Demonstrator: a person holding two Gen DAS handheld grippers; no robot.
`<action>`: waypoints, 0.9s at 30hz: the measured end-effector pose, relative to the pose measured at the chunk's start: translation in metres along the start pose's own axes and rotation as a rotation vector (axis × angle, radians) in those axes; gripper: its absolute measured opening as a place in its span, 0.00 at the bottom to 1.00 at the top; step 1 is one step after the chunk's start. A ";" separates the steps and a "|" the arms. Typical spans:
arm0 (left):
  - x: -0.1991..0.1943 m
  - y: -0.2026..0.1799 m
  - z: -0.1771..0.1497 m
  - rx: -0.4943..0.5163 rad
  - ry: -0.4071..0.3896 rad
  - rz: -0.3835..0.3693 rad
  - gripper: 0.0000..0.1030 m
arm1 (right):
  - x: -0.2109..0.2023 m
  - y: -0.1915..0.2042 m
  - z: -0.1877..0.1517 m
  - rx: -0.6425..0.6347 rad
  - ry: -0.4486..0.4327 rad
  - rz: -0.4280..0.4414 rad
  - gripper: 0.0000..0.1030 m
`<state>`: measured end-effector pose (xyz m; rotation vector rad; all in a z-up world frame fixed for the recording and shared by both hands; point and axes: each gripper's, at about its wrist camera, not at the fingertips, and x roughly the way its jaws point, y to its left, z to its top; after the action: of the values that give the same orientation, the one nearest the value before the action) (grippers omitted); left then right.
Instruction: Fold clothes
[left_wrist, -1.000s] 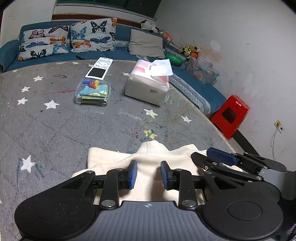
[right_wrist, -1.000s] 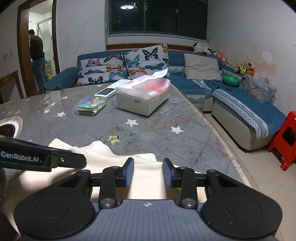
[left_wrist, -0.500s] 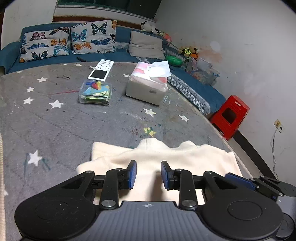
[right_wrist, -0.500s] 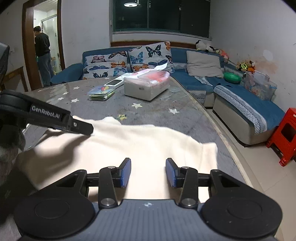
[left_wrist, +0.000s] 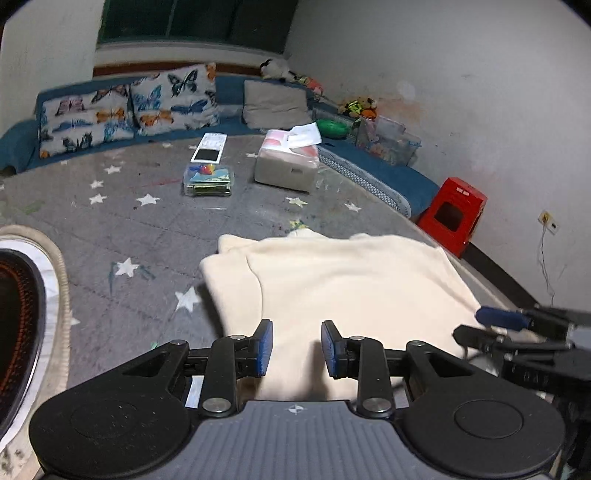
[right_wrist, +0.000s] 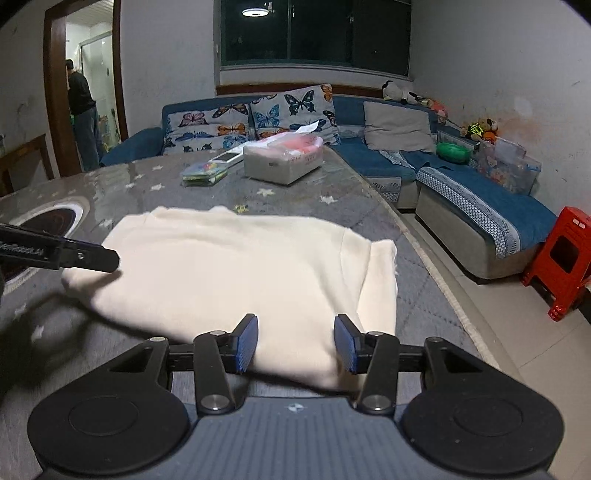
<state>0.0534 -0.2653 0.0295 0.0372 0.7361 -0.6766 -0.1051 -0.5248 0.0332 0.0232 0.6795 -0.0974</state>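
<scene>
You cannot see the near edge of the cream sweater (left_wrist: 347, 280). It slips under the body of your left tool (left_wrist: 297, 348) in the left wrist view and under your right tool (right_wrist: 295, 344) in the right wrist view. The sweater lies flat on the grey star bench (left_wrist: 122, 229), close to you. Its collar points away from you, toward the tissue box (left_wrist: 287, 162).

Your left tool is spread open, with its blue pads over the cloth, and it pinches nothing. Your right tool is spread open too, wider, and it holds nothing. In the left wrist view the right tool shows at the right edge, blurry and partly cut off. In the right wrist view only a black finger of the left tool pokes in from the left, over the sweater's left side.

The sweater's right side sits near the rounded bench edge (right_wrist: 436, 266). Past that edge there is bare floor, then the blue sofa (right_wrist: 480, 206) and a red stool (right_wrist: 561, 258). On the left there is a round dark thing with a pale rim (left_wrist: 26, 306), cut off by the frame, and I cannot tell what it is. Between the collar and the clear box of small things (left_wrist: 209, 179) the bench is open grey cloth. A phone-like flat thing (left_wrist: 209, 147) lies farther back.
</scene>
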 end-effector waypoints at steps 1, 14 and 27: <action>-0.001 -0.001 -0.003 0.017 -0.003 0.007 0.31 | -0.001 0.001 -0.002 -0.004 0.001 -0.003 0.45; -0.017 0.001 -0.020 -0.029 -0.034 0.051 0.30 | -0.016 0.017 0.000 0.001 -0.049 0.038 0.50; -0.026 0.016 -0.033 -0.159 0.014 0.094 0.31 | -0.026 0.034 -0.008 0.023 -0.060 0.082 0.63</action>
<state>0.0288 -0.2296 0.0177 -0.0690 0.7949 -0.5272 -0.1266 -0.4886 0.0429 0.0698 0.6166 -0.0270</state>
